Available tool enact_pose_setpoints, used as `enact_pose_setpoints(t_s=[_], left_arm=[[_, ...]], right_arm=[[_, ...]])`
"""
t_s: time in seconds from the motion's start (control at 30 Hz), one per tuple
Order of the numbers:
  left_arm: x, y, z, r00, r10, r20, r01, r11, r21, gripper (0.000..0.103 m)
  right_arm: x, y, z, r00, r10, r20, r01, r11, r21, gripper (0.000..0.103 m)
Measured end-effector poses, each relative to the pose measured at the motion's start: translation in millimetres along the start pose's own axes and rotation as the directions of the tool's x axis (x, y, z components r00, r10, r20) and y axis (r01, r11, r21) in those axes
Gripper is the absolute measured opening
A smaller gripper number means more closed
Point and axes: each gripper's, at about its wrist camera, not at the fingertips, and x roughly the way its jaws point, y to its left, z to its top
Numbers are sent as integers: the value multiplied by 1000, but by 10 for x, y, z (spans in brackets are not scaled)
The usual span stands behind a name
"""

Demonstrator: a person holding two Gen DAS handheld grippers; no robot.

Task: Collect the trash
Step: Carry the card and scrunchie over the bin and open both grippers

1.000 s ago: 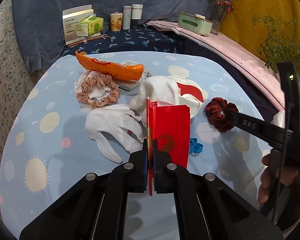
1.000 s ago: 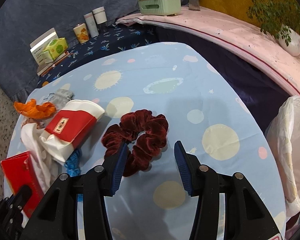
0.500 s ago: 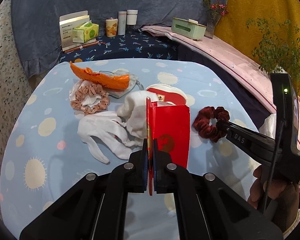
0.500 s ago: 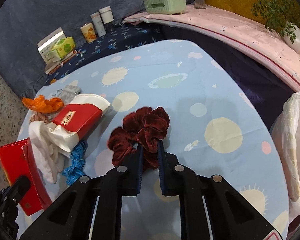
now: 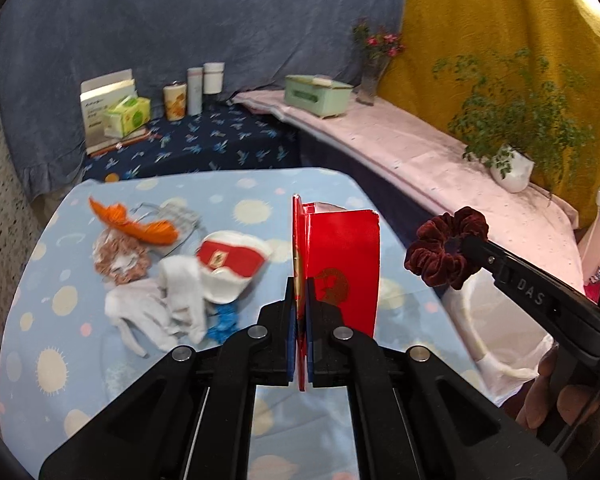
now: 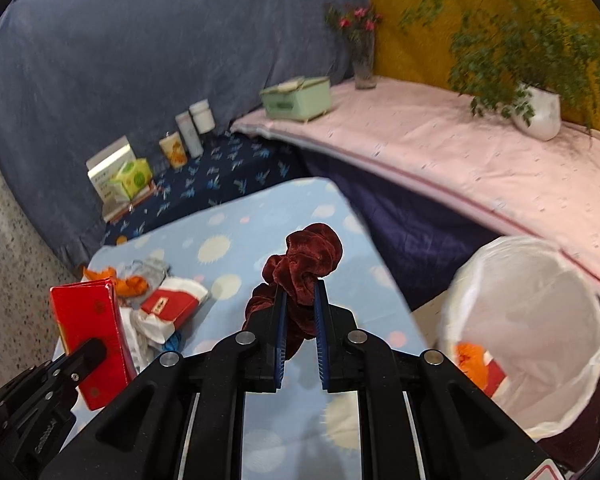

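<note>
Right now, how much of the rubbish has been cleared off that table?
Some is done: orange and red scraps already lie in the white-lined bin. In hand: the left claw pinches a red box, and the right claw grips a dark red scrunchie. Left on the table: an orange wrapper, white cloth, a red-and-white packet, a pink scrunchie.

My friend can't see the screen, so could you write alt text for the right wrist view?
A black claw pinches a dark red velvet scrunchie above a blue spotted tablecloth. A white-lined bin stands to the right; a second claw at left holds a red box.
</note>
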Motion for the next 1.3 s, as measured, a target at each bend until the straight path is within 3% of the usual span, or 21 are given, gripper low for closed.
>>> enact_pose_setpoints(t_s=[0.4, 0.8, 1.2, 1.3], left_arm=[[-134, -1147, 173, 990, -137, 43, 130, 983, 130, 3], [152, -2175, -18, 972, -231, -46, 236, 942, 238, 3], [403, -2526, -149, 965, -243, -102, 262, 928, 263, 4], [438, -2541, -151, 962, -251, -110, 272, 926, 262, 6]], right_arm=[[-727, -967, 150, 988, -103, 116, 92, 991, 94, 12], [-912, -1734, 18, 974, -194, 115, 170, 967, 189, 12], [-831, -2087, -131, 972, -218, 84, 194, 953, 233, 13], [-813, -2096, -136, 971, -224, 83, 200, 952, 233, 19]])
